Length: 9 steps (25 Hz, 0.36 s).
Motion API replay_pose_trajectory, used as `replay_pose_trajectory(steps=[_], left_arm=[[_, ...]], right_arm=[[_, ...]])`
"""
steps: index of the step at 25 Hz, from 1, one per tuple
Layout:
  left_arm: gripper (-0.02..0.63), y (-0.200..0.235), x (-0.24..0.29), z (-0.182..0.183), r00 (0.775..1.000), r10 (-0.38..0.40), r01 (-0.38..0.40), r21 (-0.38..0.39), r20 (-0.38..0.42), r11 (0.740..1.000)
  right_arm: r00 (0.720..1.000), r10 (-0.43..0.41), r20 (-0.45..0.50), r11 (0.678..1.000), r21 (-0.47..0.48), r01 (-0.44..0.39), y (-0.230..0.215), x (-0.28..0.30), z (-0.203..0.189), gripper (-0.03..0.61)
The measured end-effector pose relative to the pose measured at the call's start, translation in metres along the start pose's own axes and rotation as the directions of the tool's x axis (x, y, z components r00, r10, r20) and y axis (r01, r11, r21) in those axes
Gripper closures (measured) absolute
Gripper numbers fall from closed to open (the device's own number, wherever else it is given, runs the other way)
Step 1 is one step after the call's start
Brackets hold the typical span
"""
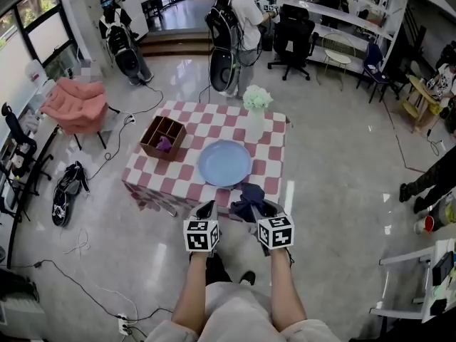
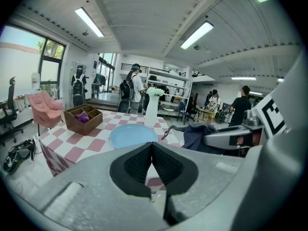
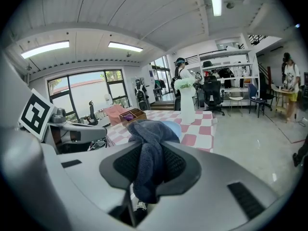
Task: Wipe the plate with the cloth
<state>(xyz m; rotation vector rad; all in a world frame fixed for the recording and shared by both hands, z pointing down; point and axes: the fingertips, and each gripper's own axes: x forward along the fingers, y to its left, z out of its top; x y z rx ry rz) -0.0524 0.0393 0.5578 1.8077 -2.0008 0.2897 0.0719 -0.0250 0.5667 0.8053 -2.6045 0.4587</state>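
A light blue plate [image 1: 224, 163] lies on the near half of the red-and-white checkered table [image 1: 187, 184]. My right gripper [image 1: 261, 209] is shut on a dark blue cloth [image 1: 246, 198] and holds it over the table's near edge, just short of the plate. In the right gripper view the cloth [image 3: 150, 131] bunches up between the pads and hangs below the right gripper [image 3: 152, 152], with the plate [image 3: 174, 127] partly hidden behind it. My left gripper [image 1: 207, 209] is shut and empty, beside the right one. In the left gripper view the left gripper [image 2: 151, 146] points toward the plate [image 2: 133, 134], and the cloth [image 2: 197, 134] shows at the right.
A white vase with white flowers [image 1: 256, 116] stands just behind the plate. A wooden divided box [image 1: 162, 137] with a purple thing sits at the table's left. A pink armchair [image 1: 75, 105] is at far left. A person with a backpack [image 1: 235, 27] stands beyond the table.
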Motion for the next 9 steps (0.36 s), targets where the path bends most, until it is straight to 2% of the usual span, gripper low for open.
replay_pose_trajectory(steps=[9], left_arm=[[0.604,-0.005,0.008,0.001,1.000,-0.008,0.008,0.023,-0.011,1.000]], right_arm=[[0.999,-0.030,0.015,0.999,0.028,0.029,-0.015,0.002,-0.001,0.479]])
